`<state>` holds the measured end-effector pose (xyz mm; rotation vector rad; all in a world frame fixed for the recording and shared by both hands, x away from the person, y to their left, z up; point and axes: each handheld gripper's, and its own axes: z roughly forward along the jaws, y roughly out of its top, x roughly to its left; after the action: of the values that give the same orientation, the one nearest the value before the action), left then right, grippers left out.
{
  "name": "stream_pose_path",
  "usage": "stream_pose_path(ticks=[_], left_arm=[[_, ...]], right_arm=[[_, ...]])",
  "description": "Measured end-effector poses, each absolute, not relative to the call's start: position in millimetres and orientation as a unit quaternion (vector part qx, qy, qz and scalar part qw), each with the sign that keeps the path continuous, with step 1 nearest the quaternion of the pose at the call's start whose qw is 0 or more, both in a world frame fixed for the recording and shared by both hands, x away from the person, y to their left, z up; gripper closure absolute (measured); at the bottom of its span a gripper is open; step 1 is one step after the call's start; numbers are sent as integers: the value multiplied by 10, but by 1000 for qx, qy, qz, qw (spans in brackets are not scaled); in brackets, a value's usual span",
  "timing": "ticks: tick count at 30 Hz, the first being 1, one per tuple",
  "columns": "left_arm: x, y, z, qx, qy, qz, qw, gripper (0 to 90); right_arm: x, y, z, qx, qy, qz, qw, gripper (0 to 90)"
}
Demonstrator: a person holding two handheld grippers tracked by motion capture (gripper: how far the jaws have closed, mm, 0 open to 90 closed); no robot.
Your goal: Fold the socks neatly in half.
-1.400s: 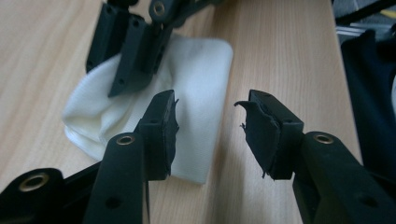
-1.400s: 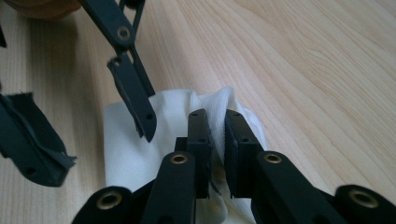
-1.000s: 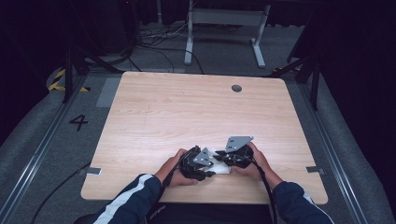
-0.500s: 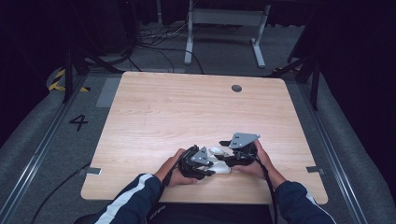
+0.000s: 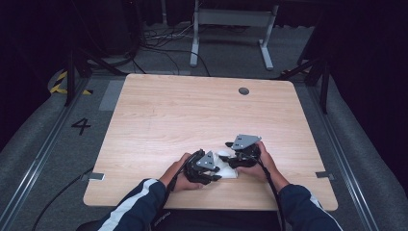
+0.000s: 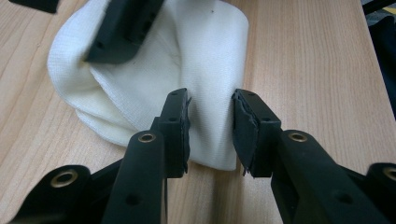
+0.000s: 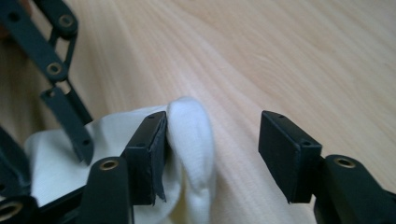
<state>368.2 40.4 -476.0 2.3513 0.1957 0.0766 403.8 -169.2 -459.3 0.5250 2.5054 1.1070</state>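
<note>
Near table edge: white cloth (image 5: 225,166) lay bunched on the wooden table (image 5: 202,115), between both grippers.
Left gripper (image 6: 211,126): jaws parted, straddling a cloth fold, not clamped.
Right gripper (image 7: 212,154): jaws wide apart, one touching a raised fold.
Nearer tool: both about equally close, I judged.

The high view looks down and forward over the whole table (image 5: 202,120). Both gripper views sit low and close, sharing the white cloth (image 6: 154,84) between them.
</note>
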Motion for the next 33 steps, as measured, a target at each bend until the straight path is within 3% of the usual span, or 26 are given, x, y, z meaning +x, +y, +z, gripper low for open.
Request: stream_pose_path(ticks=[5,7,10,14,19,27,30,32,33], left_arm=[[3668,389,-4751,922,80,33,377,657],[3656,369,-4721,926,76,47,367,640],[3670,363,-4679,927,91,68,358,491],[3707,413,-4640,917,113,87,372,451],[3736,434,-4624,910,127,100,383,427],[3790,522,-4534,900,139,101,400,465],[3787,502,-4581,907,136,93,388,475],[3781,491,-4580,908,131,93,388,474],[3770,497,-4557,907,130,93,390,471]], right_arm=[[4050,-1701,-4575,189,878,400,183,487],[4041,-1728,-4554,184,876,408,179,584],[4028,-1758,-4542,176,879,411,169,727],[4032,-1768,-4584,166,889,401,144,838],[4035,-1766,-4598,168,891,403,124,845],[3986,-1776,-4539,152,888,422,103,842],[3990,-1758,-4566,160,890,408,122,762],[4004,-1775,-4556,178,885,406,141,595],[4010,-1790,-4541,185,883,406,146,592]])
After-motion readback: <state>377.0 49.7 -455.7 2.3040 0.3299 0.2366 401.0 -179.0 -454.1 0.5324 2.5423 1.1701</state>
